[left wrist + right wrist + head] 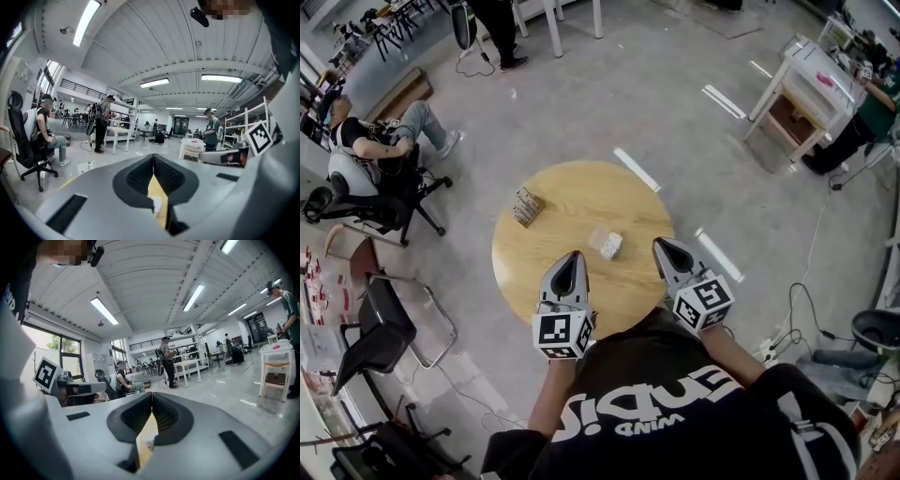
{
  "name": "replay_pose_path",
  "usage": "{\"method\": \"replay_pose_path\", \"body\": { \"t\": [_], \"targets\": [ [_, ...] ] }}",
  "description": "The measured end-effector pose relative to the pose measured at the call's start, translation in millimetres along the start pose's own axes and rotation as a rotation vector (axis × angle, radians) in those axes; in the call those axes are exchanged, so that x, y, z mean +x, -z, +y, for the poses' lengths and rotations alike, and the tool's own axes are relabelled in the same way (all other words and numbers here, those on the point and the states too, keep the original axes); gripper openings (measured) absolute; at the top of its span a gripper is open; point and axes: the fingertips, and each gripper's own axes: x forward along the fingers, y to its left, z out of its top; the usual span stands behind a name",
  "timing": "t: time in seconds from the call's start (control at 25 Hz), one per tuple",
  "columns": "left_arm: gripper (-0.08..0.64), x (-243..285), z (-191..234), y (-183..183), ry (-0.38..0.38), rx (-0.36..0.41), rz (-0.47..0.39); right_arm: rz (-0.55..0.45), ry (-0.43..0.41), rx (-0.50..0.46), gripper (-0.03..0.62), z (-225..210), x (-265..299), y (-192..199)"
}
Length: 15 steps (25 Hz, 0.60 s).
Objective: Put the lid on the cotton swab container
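Observation:
A round wooden table (572,187) carries a small clear cotton swab container (612,247) with white swabs inside. A clear flat piece, seemingly its lid (598,235), lies right beside it on the far left. My left gripper (573,255) hovers over the near table edge, left of the container, shut and empty. On the container's right, my right gripper (660,244) is likewise shut with nothing held. In the left gripper view the jaws (153,157) meet, and a white bit of the container (156,205) shows below them. The right gripper view shows its jaws (152,395) touching over the tabletop.
A small brown ridged block (526,206) sits at the table's far left. A seated person in an office chair (366,141) and a black chair (384,328) are on the left. A white table (811,84) stands far right, with cables (797,328) on the floor.

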Motion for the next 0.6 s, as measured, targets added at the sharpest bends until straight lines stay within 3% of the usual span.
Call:
{"method": "replay_pose_path", "body": {
  "t": [0.12,0.4,0.6],
  "targets": [
    [0.015,6,-1,3,0.001,0.008,-0.001,0.007,-0.025,-0.008,0.003,-4,7,0],
    [0.119,12,0,8,0.009,-0.003,-0.018,0.02,-0.057,0.006,0.003,-8,20,2],
    [0.151,17,0,15,0.036,-0.012,-0.004,0.027,-0.063,0.007,0.003,-7,26,6]
  ]
}}
